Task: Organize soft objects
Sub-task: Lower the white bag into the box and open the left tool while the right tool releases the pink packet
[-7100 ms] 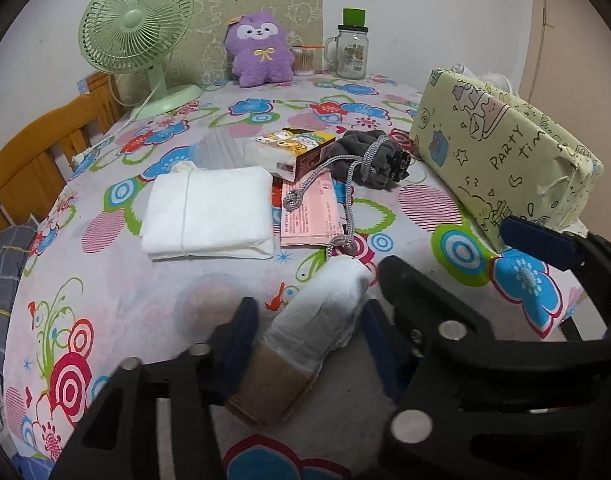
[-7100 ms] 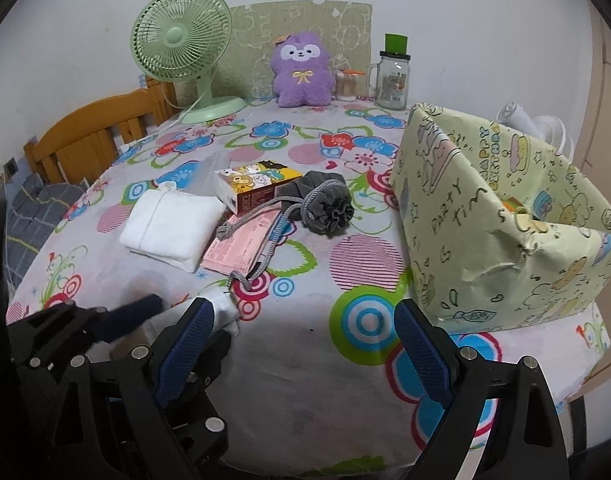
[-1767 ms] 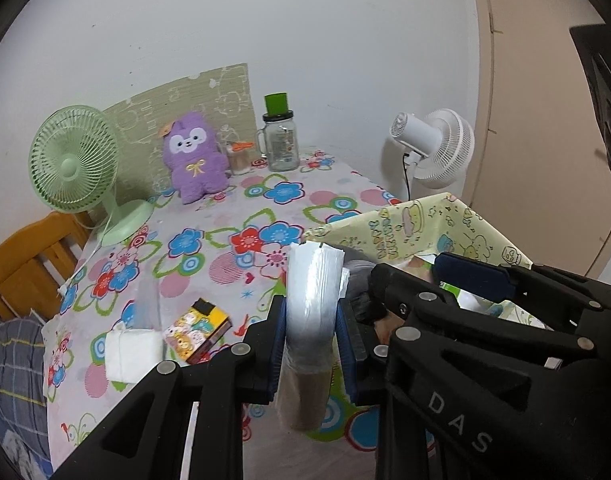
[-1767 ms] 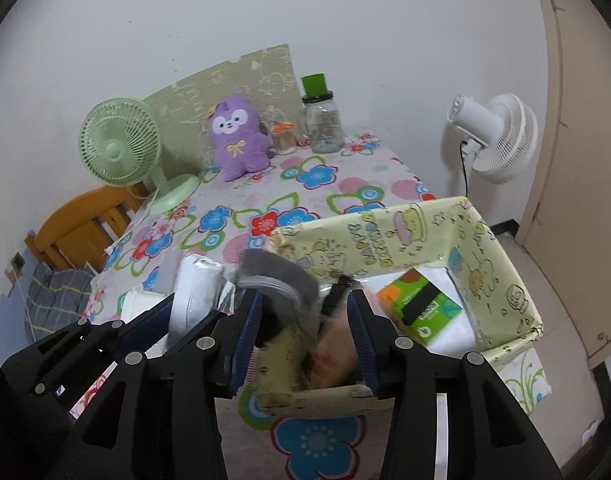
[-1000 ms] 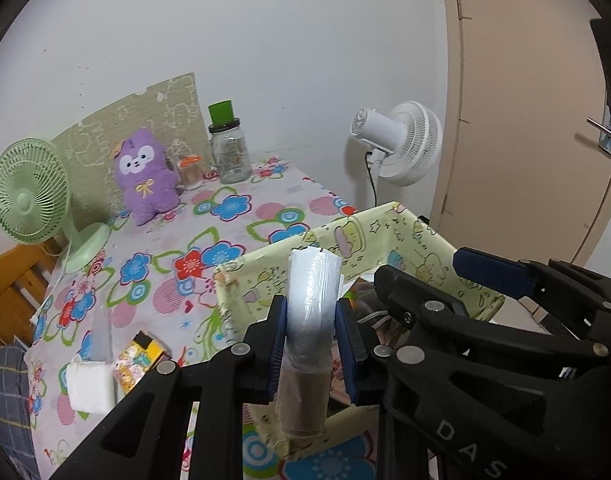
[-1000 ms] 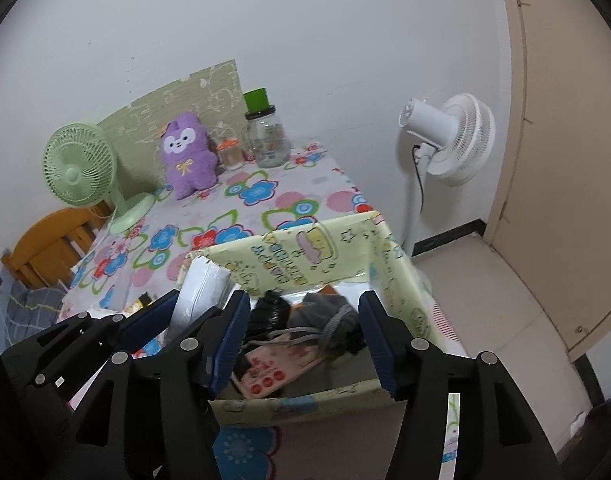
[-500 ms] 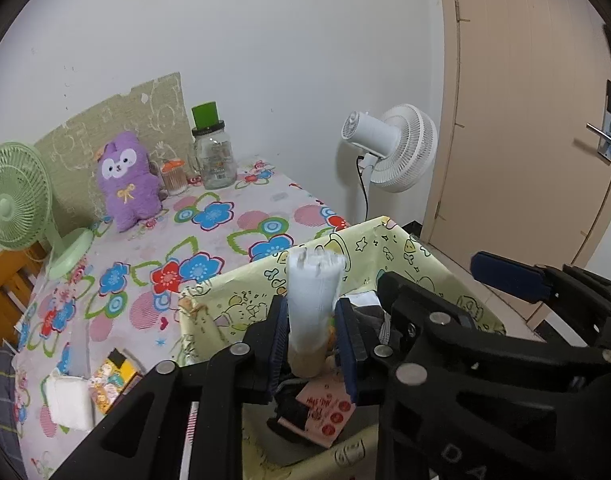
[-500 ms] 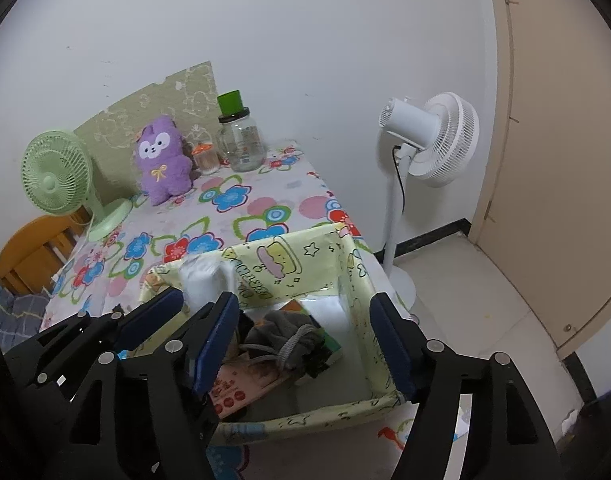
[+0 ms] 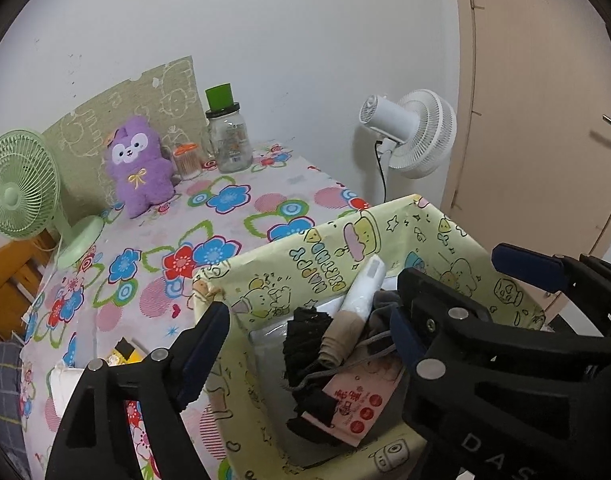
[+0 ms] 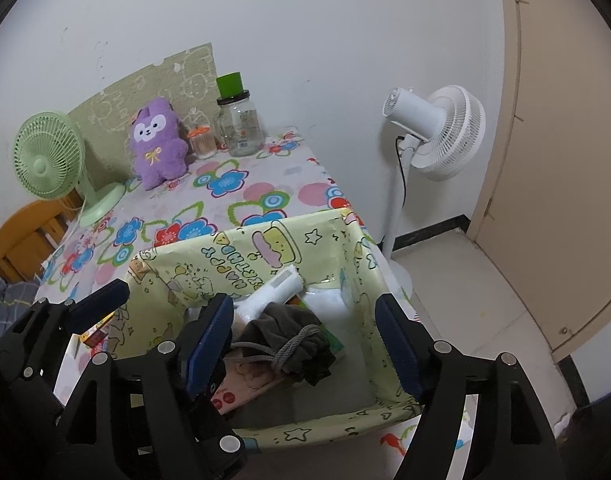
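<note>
A yellow-green patterned box [image 9: 333,252] [image 10: 241,256] stands at the table's near right corner. Inside it lie a white and beige roll [image 9: 361,300] [image 10: 271,292] leaning on the far wall, a grey drawstring pouch [image 10: 289,336], a black cloth [image 9: 305,340] and a pink packet [image 9: 365,400]. My left gripper [image 9: 309,344] is open above the box, its jaws either side of the roll and not touching it. My right gripper [image 10: 301,340] is open and empty over the box. A folded white cloth [image 9: 63,388] lies on the table at the left.
A purple plush [image 9: 139,166] [image 10: 157,142], a green desk fan [image 9: 21,196], a jar with a green lid [image 9: 227,136] and a small orange-lidded jar [image 9: 185,160] stand at the back. A yellow snack box [image 9: 123,354] lies left of the patterned box. A white floor fan [image 10: 437,136] stands right of the table.
My left gripper has opened and the white and beige roll now lies in the box, leaning on its far wall. Both grippers have stayed over the box.
</note>
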Action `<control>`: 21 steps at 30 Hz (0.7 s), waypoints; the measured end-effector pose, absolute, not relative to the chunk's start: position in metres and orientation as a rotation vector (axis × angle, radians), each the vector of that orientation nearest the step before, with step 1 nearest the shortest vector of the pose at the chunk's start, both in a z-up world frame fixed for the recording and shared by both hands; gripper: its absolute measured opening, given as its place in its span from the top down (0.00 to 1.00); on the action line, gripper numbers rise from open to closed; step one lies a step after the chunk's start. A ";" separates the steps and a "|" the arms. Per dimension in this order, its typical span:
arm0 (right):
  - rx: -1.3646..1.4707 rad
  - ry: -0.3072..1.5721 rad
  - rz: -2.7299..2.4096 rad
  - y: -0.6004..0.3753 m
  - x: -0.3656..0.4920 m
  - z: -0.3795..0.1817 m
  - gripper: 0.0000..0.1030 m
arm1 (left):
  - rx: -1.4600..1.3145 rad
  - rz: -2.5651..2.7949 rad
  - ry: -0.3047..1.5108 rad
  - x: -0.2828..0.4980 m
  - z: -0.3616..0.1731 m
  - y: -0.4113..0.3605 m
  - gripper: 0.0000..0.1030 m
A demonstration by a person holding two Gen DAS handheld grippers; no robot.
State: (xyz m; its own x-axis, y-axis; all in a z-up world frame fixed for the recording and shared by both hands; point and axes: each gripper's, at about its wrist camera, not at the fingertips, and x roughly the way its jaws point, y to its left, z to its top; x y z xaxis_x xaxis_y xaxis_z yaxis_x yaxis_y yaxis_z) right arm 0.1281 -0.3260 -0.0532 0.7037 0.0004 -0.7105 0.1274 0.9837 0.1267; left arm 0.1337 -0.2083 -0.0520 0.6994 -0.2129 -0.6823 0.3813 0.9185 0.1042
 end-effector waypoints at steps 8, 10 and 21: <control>0.149 0.775 -0.073 -0.313 0.120 -0.050 0.21 | 0.243 -0.331 0.714 0.125 -0.049 -0.197 0.13; 0.146 0.774 -0.075 -0.310 0.118 -0.049 0.20 | 0.240 -0.330 0.712 0.123 -0.048 -0.194 0.13; 0.120 0.748 -0.081 -0.290 0.104 -0.037 0.17 | 0.204 -0.341 0.694 0.109 -0.039 -0.173 0.13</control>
State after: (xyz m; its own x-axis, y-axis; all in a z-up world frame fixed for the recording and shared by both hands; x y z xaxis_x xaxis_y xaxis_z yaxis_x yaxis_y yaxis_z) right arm 0.1043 -0.2904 -0.0370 0.7303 -0.0308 -0.6825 0.1164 0.9900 0.0799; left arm 0.1095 -0.1727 -0.0393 0.7169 -0.2386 -0.6550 0.3728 0.9252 0.0710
